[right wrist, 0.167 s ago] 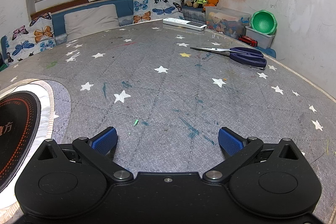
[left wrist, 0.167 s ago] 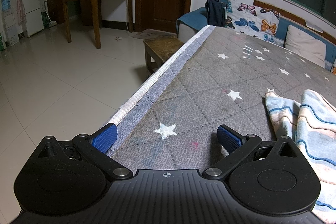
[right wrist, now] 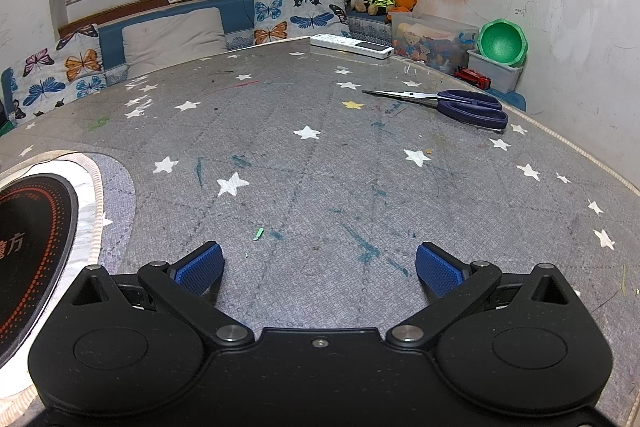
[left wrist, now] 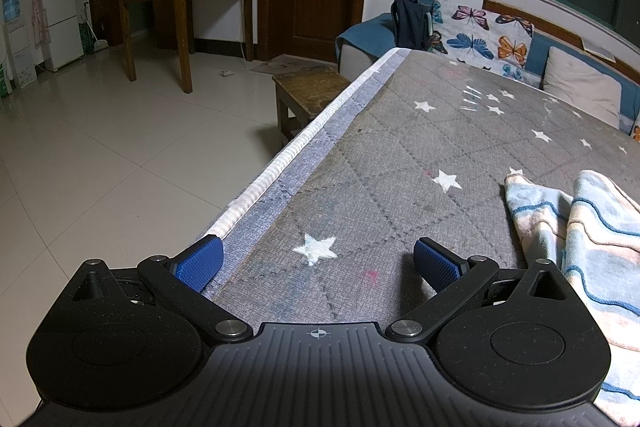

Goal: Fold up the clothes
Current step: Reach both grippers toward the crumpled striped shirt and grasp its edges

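A crumpled garment with pale blue, pink and white stripes [left wrist: 580, 227] lies on the grey star-patterned mattress [left wrist: 400, 167] at the right of the left wrist view. My left gripper [left wrist: 318, 261] is open and empty, low over the mattress near its left edge, with the garment just right of its right finger. My right gripper [right wrist: 318, 265] is open and empty over bare mattress [right wrist: 320, 167]. The garment does not show in the right wrist view.
Scissors [right wrist: 460, 103] and a white remote [right wrist: 352, 45] lie far right on the mattress. A round black-and-white mat [right wrist: 36, 239] is at the left. Toy boxes [right wrist: 432, 39] line the wall. Beyond the mattress's left edge are a wooden stool [left wrist: 308, 95] and tiled floor.
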Action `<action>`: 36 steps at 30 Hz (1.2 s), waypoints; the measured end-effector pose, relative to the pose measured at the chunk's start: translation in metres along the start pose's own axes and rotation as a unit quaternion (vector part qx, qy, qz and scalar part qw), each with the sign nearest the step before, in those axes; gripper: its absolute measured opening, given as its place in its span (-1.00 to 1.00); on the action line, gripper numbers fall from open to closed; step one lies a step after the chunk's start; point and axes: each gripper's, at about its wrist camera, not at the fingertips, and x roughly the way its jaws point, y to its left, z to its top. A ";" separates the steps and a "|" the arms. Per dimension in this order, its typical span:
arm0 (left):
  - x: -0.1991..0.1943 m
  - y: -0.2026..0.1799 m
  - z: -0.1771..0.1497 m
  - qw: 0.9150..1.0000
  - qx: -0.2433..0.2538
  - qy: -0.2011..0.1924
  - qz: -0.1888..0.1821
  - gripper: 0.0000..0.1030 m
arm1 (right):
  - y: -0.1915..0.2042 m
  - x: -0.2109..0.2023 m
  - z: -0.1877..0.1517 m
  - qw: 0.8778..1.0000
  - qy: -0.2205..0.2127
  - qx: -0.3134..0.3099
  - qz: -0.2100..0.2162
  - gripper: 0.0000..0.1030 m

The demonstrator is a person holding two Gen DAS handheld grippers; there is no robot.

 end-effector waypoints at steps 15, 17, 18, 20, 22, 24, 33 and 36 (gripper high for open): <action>-0.040 -0.013 0.011 0.997 0.040 -0.010 -0.071 0.98 | 0.045 -0.066 0.002 0.981 0.000 -0.106 0.161 1.00; -0.050 -0.025 0.014 0.994 0.064 -0.017 -0.084 0.98 | 0.059 -0.078 0.002 0.973 0.000 -0.125 0.196 1.00; -0.053 -0.029 0.015 0.993 0.069 -0.019 -0.089 0.98 | 0.067 -0.085 0.001 0.967 0.001 -0.134 0.214 1.00; -0.055 -0.037 0.019 0.992 0.078 -0.020 -0.099 0.98 | 0.081 -0.099 -0.002 0.955 0.002 -0.151 0.255 1.00; -0.057 -0.049 0.024 0.989 0.089 -0.023 -0.112 0.98 | 0.095 -0.113 -0.006 0.943 0.001 -0.169 0.287 1.00; -0.056 -0.061 0.028 0.987 0.100 -0.023 -0.123 0.98 | 0.110 -0.127 -0.012 0.931 0.000 -0.186 0.314 1.00; -0.036 -0.099 0.047 0.982 0.110 -0.002 -0.156 0.98 | 0.168 -0.172 -0.038 0.874 0.019 -0.243 0.421 1.00; -0.024 -0.113 0.051 0.981 0.116 0.009 -0.157 0.98 | 0.182 -0.180 -0.045 0.861 0.023 -0.261 0.437 1.00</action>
